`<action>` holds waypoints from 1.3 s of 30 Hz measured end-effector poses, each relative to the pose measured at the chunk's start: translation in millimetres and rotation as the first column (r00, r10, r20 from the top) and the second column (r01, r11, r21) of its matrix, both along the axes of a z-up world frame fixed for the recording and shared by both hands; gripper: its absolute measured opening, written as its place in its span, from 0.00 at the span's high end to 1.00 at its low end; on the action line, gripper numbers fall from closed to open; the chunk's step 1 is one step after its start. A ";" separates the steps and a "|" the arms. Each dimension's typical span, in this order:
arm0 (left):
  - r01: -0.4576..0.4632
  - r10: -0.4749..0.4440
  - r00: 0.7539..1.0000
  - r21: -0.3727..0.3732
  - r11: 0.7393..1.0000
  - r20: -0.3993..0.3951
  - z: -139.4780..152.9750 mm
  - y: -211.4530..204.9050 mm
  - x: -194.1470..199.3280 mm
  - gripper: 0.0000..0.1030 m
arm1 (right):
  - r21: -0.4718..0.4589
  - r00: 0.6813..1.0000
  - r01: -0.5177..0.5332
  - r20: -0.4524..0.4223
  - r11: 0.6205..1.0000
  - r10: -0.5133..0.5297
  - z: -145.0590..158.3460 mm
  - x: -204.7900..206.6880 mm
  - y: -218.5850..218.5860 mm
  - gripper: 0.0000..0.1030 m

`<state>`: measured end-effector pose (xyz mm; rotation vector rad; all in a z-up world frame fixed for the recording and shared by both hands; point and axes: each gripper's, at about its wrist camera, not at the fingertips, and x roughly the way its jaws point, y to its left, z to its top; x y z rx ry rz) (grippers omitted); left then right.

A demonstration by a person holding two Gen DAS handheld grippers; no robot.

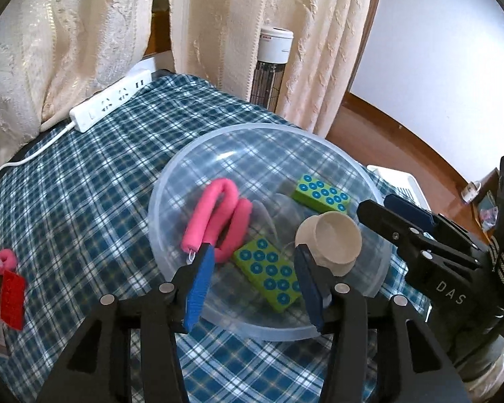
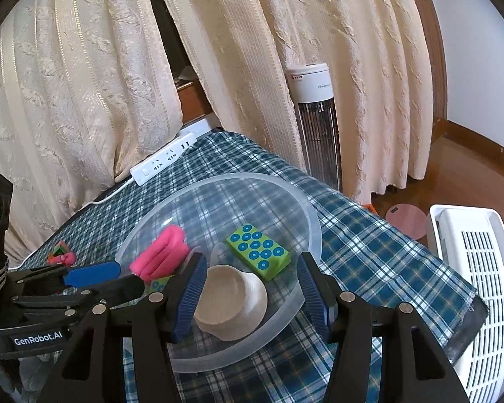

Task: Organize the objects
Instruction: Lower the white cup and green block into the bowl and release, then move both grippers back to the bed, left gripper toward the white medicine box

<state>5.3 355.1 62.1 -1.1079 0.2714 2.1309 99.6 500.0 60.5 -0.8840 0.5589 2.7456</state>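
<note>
Left gripper point(image 1: 255, 282) hangs spread over the bowl's point(image 1: 171, 181) near rim; right gripper point(image 2: 250, 297) spread too, the cup point(image 2: 233, 305) tipped between its jaws, seemingly just dropped in. Likely next: fetch the pink-and-red items point(image 1: 3, 275) at the bench's left edge.

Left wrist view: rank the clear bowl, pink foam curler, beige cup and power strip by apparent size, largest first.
1. Clear bowl.
2. Pink foam curler.
3. Beige cup and power strip: about alike; the strip lies farther away, so unranked.
</note>
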 end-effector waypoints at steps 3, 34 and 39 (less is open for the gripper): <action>-0.015 0.014 1.000 -0.014 1.000 -0.007 -1.6 -4.4 0.1 0.50 | -0.001 1.000 -0.006 -0.001 1.000 0.006 0.5 -0.1 -2.8 0.43; -0.225 0.221 0.974 -0.065 0.972 -0.058 -5.7 -84.3 -2.9 0.32 | 0.008 0.997 -0.072 -0.002 0.997 0.072 11.6 -5.5 -55.4 0.37; -0.258 0.254 0.965 -0.063 0.964 -0.059 -6.7 -104.3 -4.4 0.32 | 0.012 0.996 -0.092 0.000 0.996 0.092 13.2 -10.2 -70.7 0.30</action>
